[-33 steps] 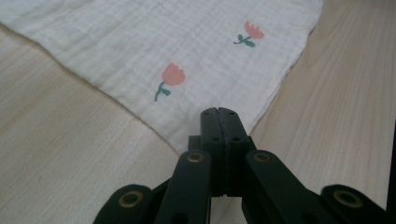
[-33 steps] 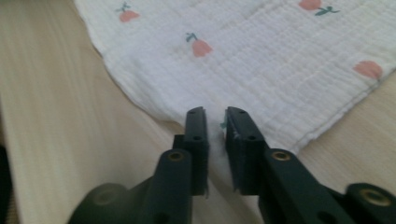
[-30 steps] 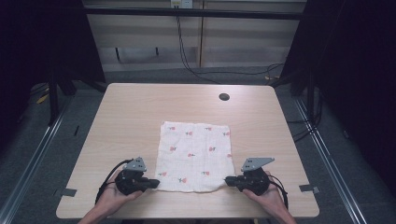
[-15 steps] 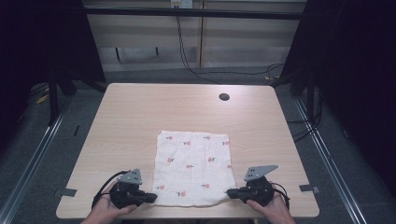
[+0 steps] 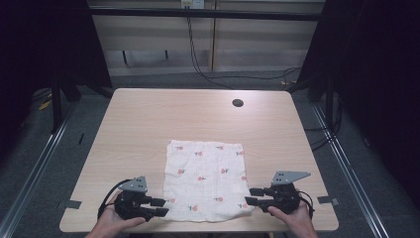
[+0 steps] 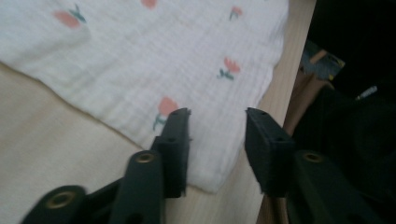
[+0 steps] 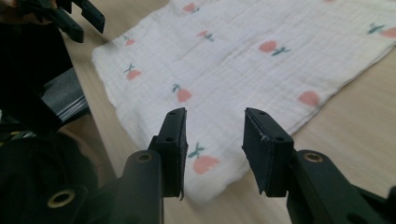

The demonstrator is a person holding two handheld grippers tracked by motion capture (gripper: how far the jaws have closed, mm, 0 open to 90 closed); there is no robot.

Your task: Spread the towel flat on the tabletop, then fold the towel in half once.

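Now the cloth (image 5: 206,179) lies flat on the surface (image 5: 148,124), near its front edge, between the two tongs. The left tongs (image 5: 159,207) sit at the cloth's near left corner and the right tongs (image 5: 251,196) at its near right corner. Both have just been opening; jaws stand apart over the corners, gripping nothing.

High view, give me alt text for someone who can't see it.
A white flower-printed cloth lies flat near the front edge of a wooden table, with the left gripper and right gripper open at its near corners.
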